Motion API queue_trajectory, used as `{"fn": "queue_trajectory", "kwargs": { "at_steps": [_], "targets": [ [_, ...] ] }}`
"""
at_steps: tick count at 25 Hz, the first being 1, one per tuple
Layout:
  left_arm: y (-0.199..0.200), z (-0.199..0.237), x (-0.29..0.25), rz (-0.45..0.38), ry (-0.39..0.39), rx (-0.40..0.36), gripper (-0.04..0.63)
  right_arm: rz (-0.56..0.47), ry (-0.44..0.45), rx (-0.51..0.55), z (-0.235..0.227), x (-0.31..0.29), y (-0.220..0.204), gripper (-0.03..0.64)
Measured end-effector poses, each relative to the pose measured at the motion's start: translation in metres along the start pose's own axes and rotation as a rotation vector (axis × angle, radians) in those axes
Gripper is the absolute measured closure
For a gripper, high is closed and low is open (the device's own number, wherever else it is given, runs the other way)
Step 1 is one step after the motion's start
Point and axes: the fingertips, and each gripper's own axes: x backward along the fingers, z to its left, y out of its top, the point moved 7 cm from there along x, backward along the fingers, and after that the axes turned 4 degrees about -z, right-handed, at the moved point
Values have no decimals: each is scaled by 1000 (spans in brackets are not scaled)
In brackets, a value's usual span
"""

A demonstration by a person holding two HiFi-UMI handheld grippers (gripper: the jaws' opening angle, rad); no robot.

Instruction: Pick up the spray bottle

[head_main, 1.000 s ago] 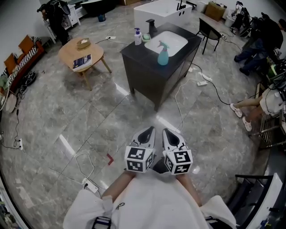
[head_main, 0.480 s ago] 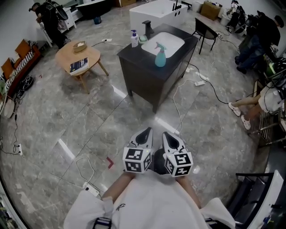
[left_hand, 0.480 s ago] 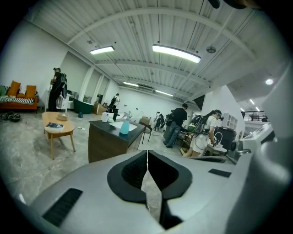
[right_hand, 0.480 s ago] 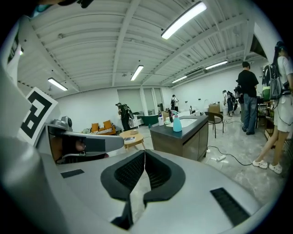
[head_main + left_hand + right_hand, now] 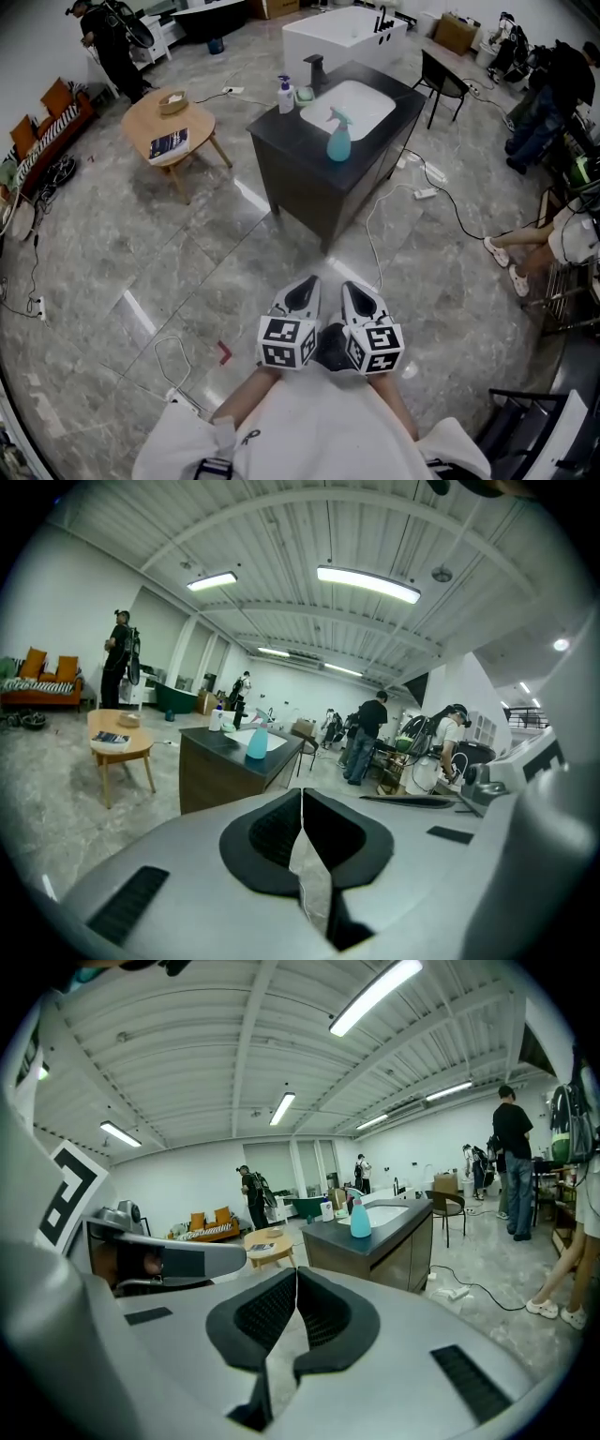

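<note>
Floor [image 5: 141,262] grey marble, cables across it. Round wooden table [image 5: 169,122] left. Dark counter [image 5: 309,164] mid-room, teal spray bottle [image 5: 337,138] upright beside white sink [image 5: 366,94]. Left hand-held gripper [image 5: 307,283] and right hand-held gripper [image 5: 355,287] side by side, well apart from counter, jaws closed, empty. Chair [image 5: 441,80] right.

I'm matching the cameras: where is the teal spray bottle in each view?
Head view: spray bottle upper centre.
Left gripper view: spray bottle left of centre, mid-height.
Right gripper view: spray bottle slightly right of centre.
Shared landmark: the dark sink counter under it.
</note>
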Motion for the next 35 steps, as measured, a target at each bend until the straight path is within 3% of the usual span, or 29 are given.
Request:
{"fn": "queue_trajectory", "kwargs": {
  "at_steps": [14, 35],
  "targets": [
    [33, -2, -115, -3, 43, 6, 566, 35, 73, 27, -97, -76, 33, 591],
    [39, -11, -196, 5, 149, 37, 566, 113, 223, 92, -164, -131, 43, 591]
  ]
}}
